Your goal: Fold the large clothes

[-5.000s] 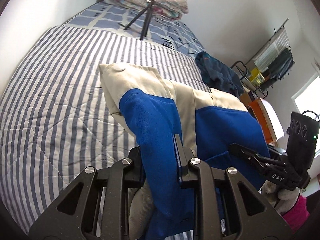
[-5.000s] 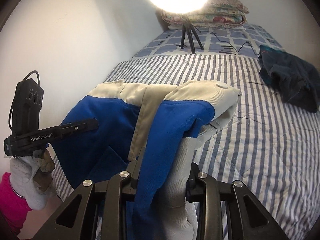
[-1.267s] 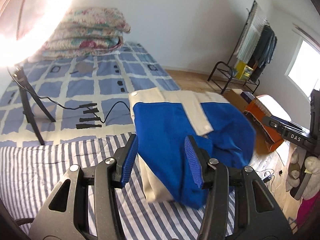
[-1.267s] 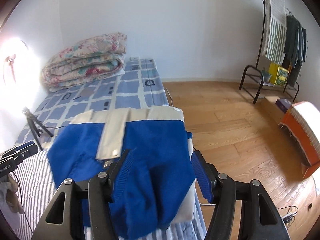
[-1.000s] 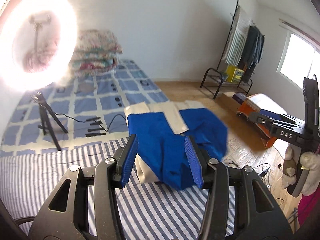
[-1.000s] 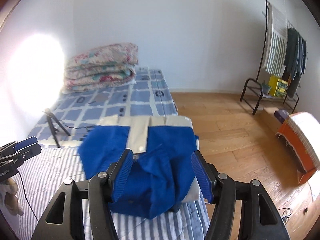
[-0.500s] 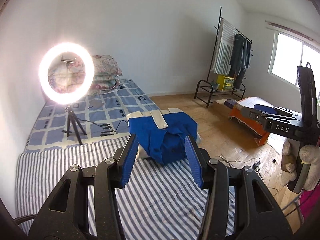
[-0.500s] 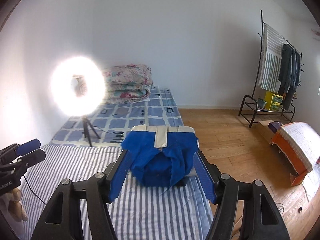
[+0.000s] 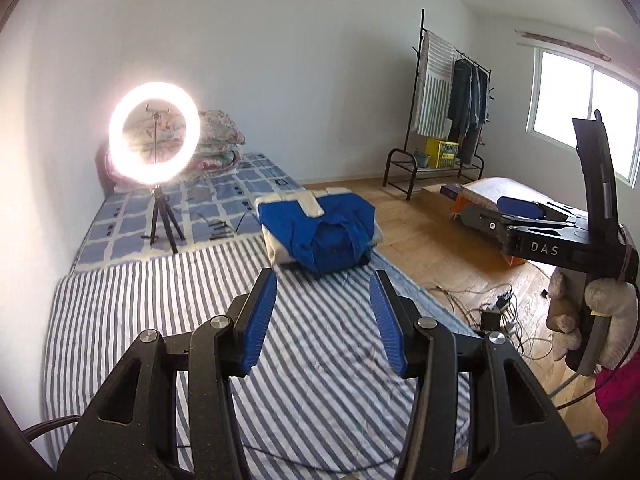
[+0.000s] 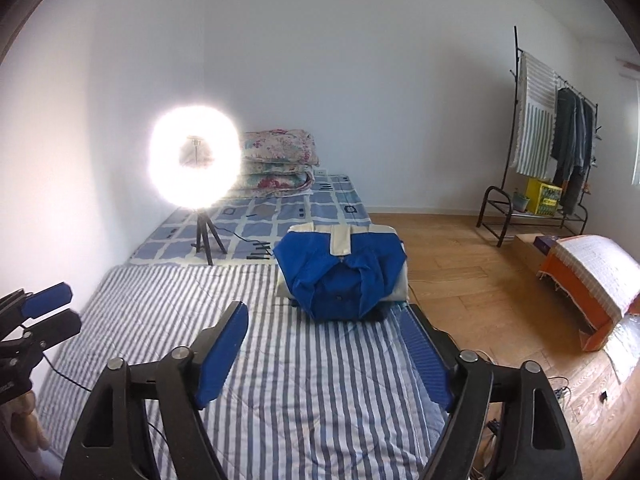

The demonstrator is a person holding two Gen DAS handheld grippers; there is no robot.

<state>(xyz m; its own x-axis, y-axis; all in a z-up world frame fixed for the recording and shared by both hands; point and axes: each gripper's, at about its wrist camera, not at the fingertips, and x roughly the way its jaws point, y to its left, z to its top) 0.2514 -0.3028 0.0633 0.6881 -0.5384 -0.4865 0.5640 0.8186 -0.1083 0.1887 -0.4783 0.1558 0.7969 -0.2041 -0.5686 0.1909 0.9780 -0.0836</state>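
Released moments ago, the folded garment (image 10: 340, 272) rests on the bed (image 10: 300, 380); left gripper (image 9: 322, 316) spread empty, right gripper (image 10: 328, 356) still opening, suggesting 1 fold done.

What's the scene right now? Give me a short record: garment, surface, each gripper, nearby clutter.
garment: blue and cream garment, folded, lying at the bed's right edge
surface: striped cover on the bed
left gripper: open, nothing between the pads, short of the garment
right gripper: jaws opening, nothing between them
clutter: ring light on a tripod beside the garment; folded quilt at the bed's far end; cable by the garment
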